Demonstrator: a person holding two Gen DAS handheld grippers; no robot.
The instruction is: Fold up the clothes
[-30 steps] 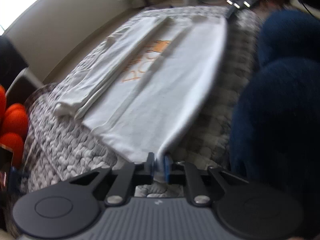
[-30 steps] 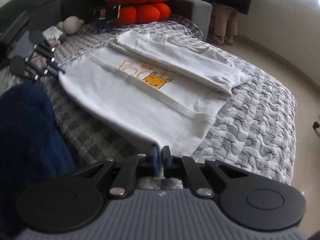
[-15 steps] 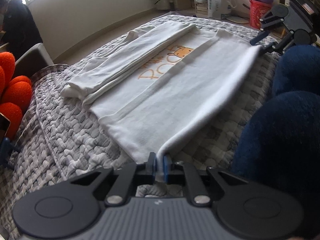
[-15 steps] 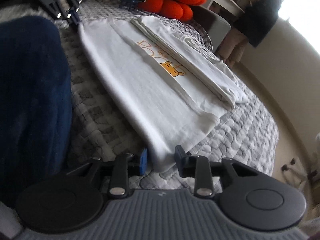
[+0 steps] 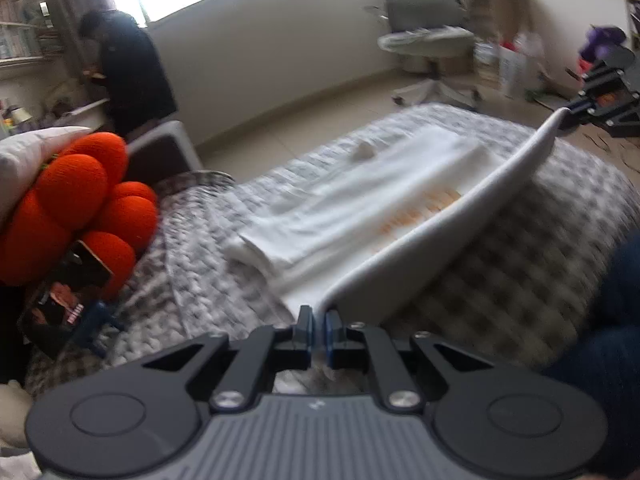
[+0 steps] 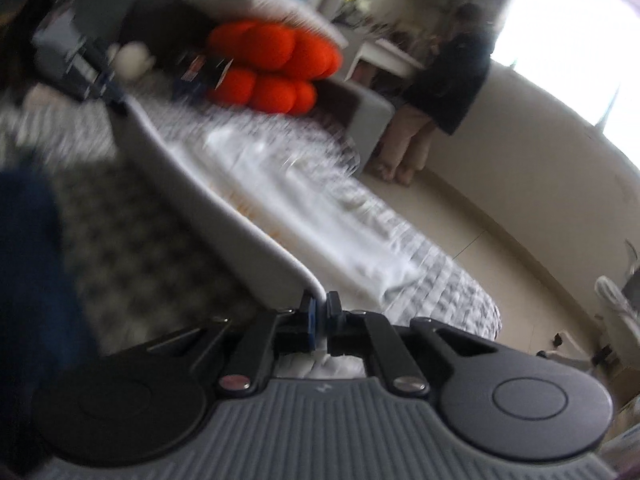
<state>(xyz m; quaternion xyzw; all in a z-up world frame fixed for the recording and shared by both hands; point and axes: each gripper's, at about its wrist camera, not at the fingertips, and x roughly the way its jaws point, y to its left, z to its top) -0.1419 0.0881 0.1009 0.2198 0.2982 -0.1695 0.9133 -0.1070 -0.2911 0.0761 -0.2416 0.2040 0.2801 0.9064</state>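
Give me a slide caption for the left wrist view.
Left gripper shut on the white shirt, its near edge lifted off the quilted bed.

We are in a home, in a lived-in bedroom: a bed under a grey quilted cover (image 5: 192, 280), an orange pumpkin-shaped cushion (image 5: 80, 208), a swivel chair (image 5: 424, 36) on the tiled floor, bookshelves (image 5: 20, 28) beside a bright window (image 6: 568, 40).

1. Motion blur smears the white T-shirt (image 5: 360, 216), leaving its orange print (image 5: 424, 208) unreadable.
2. The grey quilt (image 6: 132, 240) loses its pattern toward 9 o'clock.
3. The frame edge at 3 o'clock cuts off the dark blue garment (image 5: 616, 320).
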